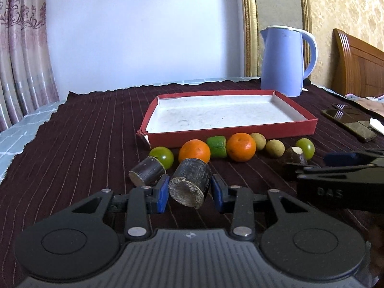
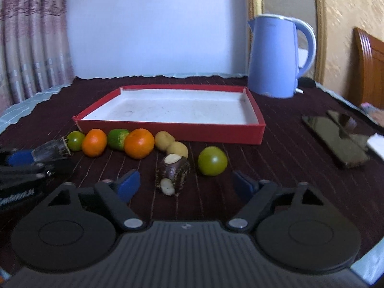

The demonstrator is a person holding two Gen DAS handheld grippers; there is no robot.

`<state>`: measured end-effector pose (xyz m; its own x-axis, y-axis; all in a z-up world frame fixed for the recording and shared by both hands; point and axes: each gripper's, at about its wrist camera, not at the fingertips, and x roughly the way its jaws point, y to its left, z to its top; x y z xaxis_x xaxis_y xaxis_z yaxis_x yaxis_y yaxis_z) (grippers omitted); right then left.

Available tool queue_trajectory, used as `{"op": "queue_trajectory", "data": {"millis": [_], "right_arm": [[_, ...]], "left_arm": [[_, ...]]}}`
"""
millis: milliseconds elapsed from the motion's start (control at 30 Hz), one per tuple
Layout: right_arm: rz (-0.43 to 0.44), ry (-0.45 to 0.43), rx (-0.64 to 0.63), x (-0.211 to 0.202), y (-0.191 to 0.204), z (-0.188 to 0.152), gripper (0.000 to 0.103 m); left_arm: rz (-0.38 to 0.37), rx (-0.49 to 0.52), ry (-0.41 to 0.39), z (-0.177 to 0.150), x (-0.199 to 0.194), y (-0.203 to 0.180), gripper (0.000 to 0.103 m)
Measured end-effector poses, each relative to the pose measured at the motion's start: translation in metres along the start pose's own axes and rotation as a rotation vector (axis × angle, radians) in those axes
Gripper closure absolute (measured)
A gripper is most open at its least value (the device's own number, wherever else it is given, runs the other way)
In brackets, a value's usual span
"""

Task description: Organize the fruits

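Fruits were laid in a row on the dark maroon striped cloth (image 1: pixel 79 129), just in front of the shallow red cardboard tray with a white floor (image 1: pixel 230 129). The left gripper (image 1: pixel 189 190) was seen closed on a short dark-skinned cane segment with a pale cut face (image 1: pixel 189 184), its blue pads (image 1: pixel 162 192) pressed against the segment's two sides. A second dark cane segment (image 1: pixel 146 171) lay just beside it, touching a small green round fruit (image 1: pixel 164 157). Behind these were ranged two orange mandarins (image 1: pixel 195 150) (image 1: pixel 241 147), a green cut piece (image 1: pixel 217 146) between them, and two tan round fruits (image 1: pixel 258 141) (image 1: pixel 274 147).

The right gripper (image 2: pixel 184 183) was held with its jaws standing wide, having just been narrowed; a third dark cane piece with pale cut ends (image 2: pixel 173 174) stood between the pads, apparently untouched, though the right wrist view was blurred. A green round fruit (image 2: pixel 212 160) rested just right of that piece. A light blue electric kettle (image 2: pixel 276 55) stood behind the tray's far right corner, and a dark phone (image 2: pixel 336 140) lay well to the right.
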<state>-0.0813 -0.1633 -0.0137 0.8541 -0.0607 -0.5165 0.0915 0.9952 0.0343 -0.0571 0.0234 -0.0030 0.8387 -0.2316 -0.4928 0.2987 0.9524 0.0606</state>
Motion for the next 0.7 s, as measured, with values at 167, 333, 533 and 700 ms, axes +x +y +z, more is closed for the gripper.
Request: {"op": "queue_trajectory", "data": {"millis": [167, 333, 533, 700], "right_arm": [[-0.030, 0.062, 0.070, 0.017, 0.005, 0.003, 0.062], [-0.046, 0.079, 0.085, 0.025, 0.014, 0.007, 0.073], [-0.032, 0.063, 0.063, 0.021, 0.011, 0.004, 0.078], [0.038, 0.034, 0.058, 0.008, 0.004, 0.007, 0.078]], "left_arm": [[-0.022, -0.019, 0.003, -0.003, 0.003, 0.009, 0.067], [-0.033, -0.030, 0.007, -0.006, 0.005, 0.015, 0.067], [-0.026, -0.037, 0.011, -0.006, 0.007, 0.017, 0.067], [-0.032, -0.035, 0.018, 0.000, 0.009, 0.012, 0.067]]}}
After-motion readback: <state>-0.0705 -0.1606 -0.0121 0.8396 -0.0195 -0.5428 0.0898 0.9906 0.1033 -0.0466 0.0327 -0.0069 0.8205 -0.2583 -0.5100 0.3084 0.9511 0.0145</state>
